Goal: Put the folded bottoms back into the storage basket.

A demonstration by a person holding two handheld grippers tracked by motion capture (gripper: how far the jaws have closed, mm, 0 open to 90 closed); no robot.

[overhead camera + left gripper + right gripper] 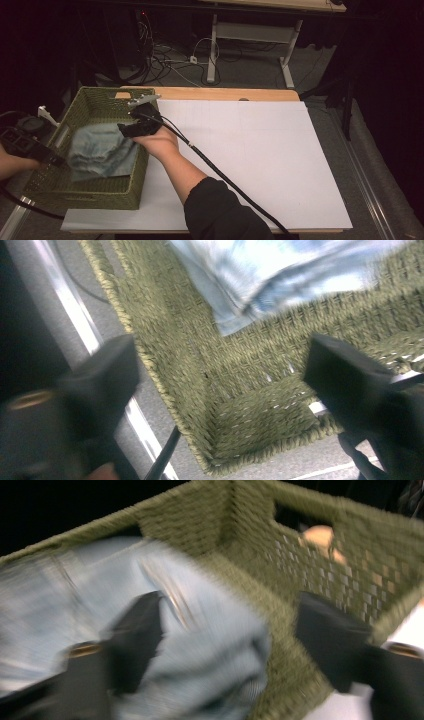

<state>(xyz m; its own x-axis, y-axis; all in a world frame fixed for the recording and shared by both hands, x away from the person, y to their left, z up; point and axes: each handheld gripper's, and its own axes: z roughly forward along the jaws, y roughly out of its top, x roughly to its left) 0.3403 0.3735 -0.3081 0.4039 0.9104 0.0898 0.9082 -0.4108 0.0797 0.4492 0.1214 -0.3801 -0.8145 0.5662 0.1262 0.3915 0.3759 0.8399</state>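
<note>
So nothing has been taken out yet, I think: the one light blue cloth (102,150) lies crumpled inside the one green woven basket (95,191), at the left of the white table (260,155). Two grippers reach in. The left gripper (220,375) is spread wide (over a basket corner). The right gripper (230,630) is spread too, over the cloth, pinching nothing.

Lighting: dim, black surround past the white table sheet (250,150) | Glare: bright streak on metal rail (75,305) | Blur: heavy motion smear on pale blue cloth (200,655) and woven basket (260,530) | Near black jaws out of focus
</note>
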